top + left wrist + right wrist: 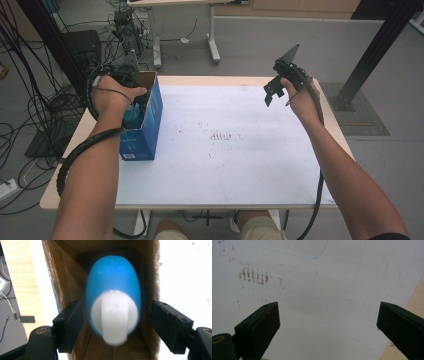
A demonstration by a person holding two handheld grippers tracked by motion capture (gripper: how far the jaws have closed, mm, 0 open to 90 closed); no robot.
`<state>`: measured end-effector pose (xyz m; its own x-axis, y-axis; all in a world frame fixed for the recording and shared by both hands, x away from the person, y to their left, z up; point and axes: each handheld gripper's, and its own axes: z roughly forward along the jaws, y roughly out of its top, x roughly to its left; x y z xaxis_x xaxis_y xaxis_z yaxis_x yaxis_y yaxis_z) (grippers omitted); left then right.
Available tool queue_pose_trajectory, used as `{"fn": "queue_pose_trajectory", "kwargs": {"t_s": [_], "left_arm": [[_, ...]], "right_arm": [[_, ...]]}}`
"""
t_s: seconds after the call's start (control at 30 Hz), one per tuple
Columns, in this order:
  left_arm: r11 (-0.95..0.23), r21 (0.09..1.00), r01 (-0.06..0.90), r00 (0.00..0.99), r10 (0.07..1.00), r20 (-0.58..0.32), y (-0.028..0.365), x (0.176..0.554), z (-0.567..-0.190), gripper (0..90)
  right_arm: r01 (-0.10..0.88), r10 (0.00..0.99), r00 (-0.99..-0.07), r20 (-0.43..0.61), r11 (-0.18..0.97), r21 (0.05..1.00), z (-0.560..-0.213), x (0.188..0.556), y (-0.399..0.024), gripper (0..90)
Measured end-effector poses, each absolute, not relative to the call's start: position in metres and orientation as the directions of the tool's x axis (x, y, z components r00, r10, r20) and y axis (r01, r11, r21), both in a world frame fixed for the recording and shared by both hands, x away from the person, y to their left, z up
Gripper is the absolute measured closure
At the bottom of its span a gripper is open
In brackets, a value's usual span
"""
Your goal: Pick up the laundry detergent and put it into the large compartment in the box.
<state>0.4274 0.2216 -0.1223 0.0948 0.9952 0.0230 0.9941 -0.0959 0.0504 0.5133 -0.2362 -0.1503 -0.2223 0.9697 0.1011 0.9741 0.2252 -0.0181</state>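
Blue egg-shaped object [113, 287], one, inside one cardboard box [148, 115]; left gripper [113, 325] fingers spread around it; right gripper [328, 327] fingers apart, empty.

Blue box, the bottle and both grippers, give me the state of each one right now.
Blue box: open at the top, standing on the table's left side.
Blue bottle: inside the box, white cap toward the camera, between the left jaws, no contact visible.
Left gripper: open, reaching into the box.
Right gripper: open, empty, above the white mat.
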Motion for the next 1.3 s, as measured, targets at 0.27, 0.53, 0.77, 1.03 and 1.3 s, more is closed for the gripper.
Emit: {"fn": "queue_pose_trajectory", "kwargs": {"t_s": [0.27,0.53,0.77,1.03,1.3], "left_arm": [[-0.168,0.080,0.982,0.164,0.985,0.056,0.217,0.416,-0.084,21.2],[-0.366,0.103,0.925,0.359,0.930,0.084,0.184,0.406,-0.060,14.2],[-0.593,0.090,0.800,0.585,0.805,0.098,0.145,0.397,-0.054,10.6],[-0.775,0.089,0.626,0.768,0.633,0.100,0.106,0.383,-0.048,10.5],[-0.880,0.077,0.468,0.875,0.474,0.095,0.070,0.369,-0.043,11.1]], "right_arm": [[0.976,0.971,-0.216,0.100,0.219,-0.016,-0.149,0.514,-0.236,4.6],[0.976,0.972,-0.212,0.098,0.215,-0.021,-0.149,0.517,-0.232,4.7],[0.978,0.974,-0.202,0.101,0.206,-0.023,-0.146,0.521,-0.232,4.7],[0.981,0.976,-0.190,0.106,0.192,-0.013,-0.139,0.522,-0.237,4.6],[0.983,0.978,-0.179,0.110,0.182,-0.018,-0.139,0.524,-0.242,4.6]]}}
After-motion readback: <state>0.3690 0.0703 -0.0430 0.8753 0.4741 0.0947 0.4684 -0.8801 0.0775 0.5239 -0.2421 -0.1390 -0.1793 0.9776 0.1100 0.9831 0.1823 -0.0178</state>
